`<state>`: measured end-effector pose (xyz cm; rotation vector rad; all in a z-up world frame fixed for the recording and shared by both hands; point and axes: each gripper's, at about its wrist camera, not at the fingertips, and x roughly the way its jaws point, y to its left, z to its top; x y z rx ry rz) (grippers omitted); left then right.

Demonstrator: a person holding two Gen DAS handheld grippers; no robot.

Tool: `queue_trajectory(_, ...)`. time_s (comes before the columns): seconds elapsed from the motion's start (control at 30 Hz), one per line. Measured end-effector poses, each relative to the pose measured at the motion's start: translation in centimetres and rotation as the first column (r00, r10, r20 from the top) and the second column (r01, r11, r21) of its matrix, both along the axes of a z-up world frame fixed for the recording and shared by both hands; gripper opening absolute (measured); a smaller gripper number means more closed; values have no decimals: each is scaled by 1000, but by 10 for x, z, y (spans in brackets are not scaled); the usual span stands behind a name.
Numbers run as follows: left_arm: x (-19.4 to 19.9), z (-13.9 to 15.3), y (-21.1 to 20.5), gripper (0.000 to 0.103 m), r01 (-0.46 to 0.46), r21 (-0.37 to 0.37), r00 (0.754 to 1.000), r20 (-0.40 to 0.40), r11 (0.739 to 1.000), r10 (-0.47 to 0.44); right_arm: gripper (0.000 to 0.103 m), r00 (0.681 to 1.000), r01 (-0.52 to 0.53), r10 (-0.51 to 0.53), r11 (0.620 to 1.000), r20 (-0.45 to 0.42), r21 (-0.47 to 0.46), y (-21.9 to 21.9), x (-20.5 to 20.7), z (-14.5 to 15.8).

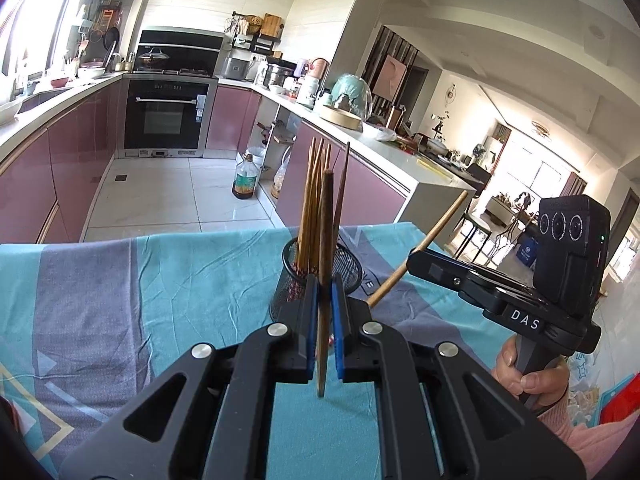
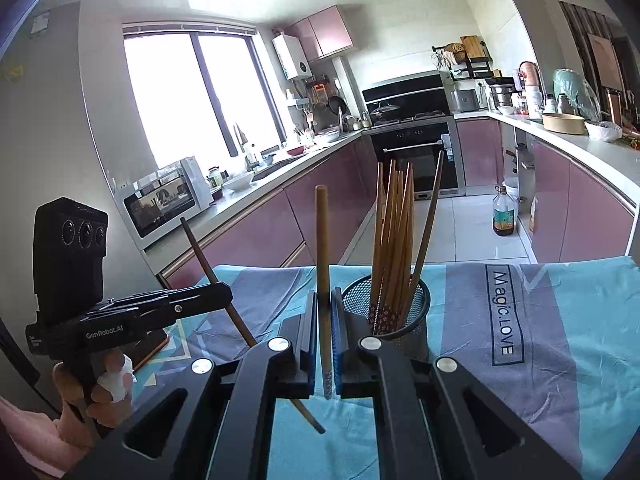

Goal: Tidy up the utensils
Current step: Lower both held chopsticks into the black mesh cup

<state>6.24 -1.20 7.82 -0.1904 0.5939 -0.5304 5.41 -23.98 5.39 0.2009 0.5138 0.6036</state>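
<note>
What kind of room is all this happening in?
A home kitchen, it seems. A built-in oven sits under a stove with a lidded pot, pink cabinets line the counters, and a microwave stands by the window. A living area opens beyond.

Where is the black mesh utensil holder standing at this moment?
The mesh holder stands on the tablecloth just right of the right gripper, filled with upright chopsticks.

Two grippers are in view, the left gripper and the right gripper, and each clamps one chopstick: a dark chopstick in the left, a light chopstick in the right. One black mesh holder stands on the cloth, holding roughly eight more chopsticks; their exact number cannot be told.
</note>
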Motion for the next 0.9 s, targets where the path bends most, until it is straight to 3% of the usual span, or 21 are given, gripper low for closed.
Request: queue_trajectory(0.9,13,59,-17,7,-3,26,989,150,1000,-1,5,991,24,-26,1000,134,17,-15,14,51)
